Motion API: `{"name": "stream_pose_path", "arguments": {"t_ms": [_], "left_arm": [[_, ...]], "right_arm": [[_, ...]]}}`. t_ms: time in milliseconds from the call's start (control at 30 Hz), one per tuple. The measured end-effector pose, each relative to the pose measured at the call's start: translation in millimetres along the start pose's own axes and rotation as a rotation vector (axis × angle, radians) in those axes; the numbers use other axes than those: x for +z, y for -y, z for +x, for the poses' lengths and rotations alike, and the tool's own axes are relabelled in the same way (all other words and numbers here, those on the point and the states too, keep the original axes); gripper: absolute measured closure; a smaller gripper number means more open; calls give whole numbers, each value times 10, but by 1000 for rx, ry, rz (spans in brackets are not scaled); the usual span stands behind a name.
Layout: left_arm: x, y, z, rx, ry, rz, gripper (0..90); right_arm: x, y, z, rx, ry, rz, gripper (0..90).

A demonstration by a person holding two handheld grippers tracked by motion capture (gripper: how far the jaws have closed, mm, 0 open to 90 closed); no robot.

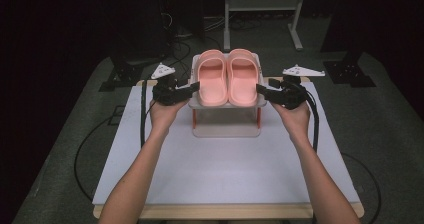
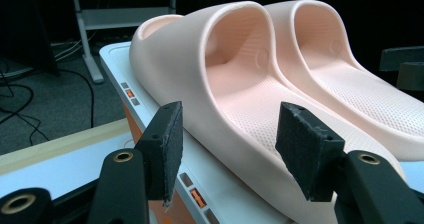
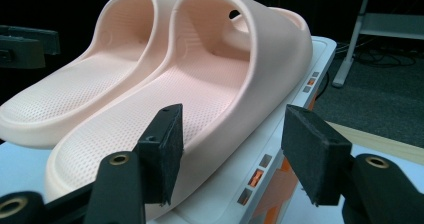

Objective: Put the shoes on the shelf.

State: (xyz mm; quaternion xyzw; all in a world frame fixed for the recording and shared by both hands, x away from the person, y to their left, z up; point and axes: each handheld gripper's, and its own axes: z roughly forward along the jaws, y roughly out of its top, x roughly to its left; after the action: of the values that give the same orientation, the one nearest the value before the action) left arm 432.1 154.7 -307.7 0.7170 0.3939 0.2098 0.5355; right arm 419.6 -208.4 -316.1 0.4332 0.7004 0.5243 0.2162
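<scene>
1. I see a pair of pink slide sandals sitting side by side on the top tier of a small white shoe rack (image 1: 200, 102) with orange posts, which stands toward the far middle of the white tabletop (image 1: 225, 169).
2. The left sandal (image 1: 213, 76) and the right sandal (image 1: 242, 76) touch along their inner edges, toes pointing away from me and heels toward me.
3. My left tongs (image 1: 194, 87) sit at the left edge of the rack's top tier, just beside the outer side of the left sandal.
4. In the left gripper view, the left tongs (image 2: 227, 151) are released: the two black pads stand apart with the left sandal's (image 2: 235, 84) heel edge and sole rim between them, and I see a gap on each side, so neither pad presses on it.
5. My right tongs (image 1: 260, 89) mirror that at the right edge of the rack, just beside the right sandal.
6. In the right gripper view, the right tongs (image 3: 231, 151) are also released: the right sandal's (image 3: 220, 79) outer sole wall and the rack's rim (image 3: 280, 149) lie between the pads, with nothing clamped.
7. Both hands hold the tongs roughly level, pointed inward toward each other across the rack.
</scene>
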Motion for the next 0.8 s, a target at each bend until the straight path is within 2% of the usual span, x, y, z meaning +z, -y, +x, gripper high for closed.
{"name": "stream_pose_path", "arguments": {"t_ms": [433,500,800], "left_arm": [[-91,87,-44,9,17,-9,390],[-110,99,-46,6,16,-14,381],[-192,148,-58,8,22,-24,366]], "right_arm": [[-111,120,28,-13,-13,-10,366],[-133,136,23,-1,-23,-12,367],[-212,189,21,-4,-28,-18,363]]}}
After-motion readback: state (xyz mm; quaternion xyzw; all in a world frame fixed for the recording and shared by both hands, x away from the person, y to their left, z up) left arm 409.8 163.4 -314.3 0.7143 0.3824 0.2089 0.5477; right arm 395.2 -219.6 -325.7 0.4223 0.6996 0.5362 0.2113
